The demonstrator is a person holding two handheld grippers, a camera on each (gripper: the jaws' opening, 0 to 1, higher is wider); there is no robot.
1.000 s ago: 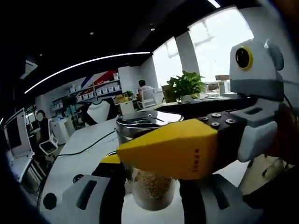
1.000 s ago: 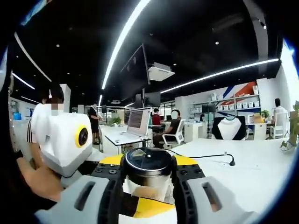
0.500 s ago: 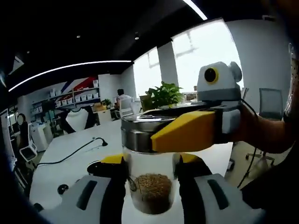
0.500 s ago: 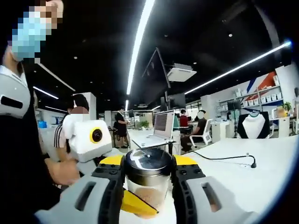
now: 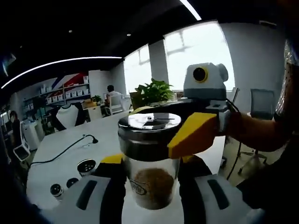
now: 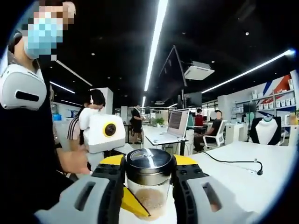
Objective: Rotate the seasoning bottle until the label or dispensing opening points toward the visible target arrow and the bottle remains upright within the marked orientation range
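Dim ceilings with bright strip lights (image 6: pixel 156 44) — the windows (image 5: pixel 196 56) in the left gripper view are blown out white. Fisheye bending curves the edges. The near jar (image 5: pixel 149 158) looks soft; its metal lid glints — background slightly blurred.

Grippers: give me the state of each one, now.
Left gripper: shut on the seasoning bottle, at its glass body.
Right gripper: shut on the same bottle, at its metal cap.

Open office under a dark ceiling (image 6: pixel 112 42), long light strips (image 6: pixel 156 39) at twelve o'clock, bright windows (image 5: pixel 191 56) at one o'clock, potted plant (image 5: pixel 152 91), wall shelves (image 5: pixel 63 86) at ten o'clock, white tables (image 6: pixel 243 172), laptop (image 6: pixel 175 126).
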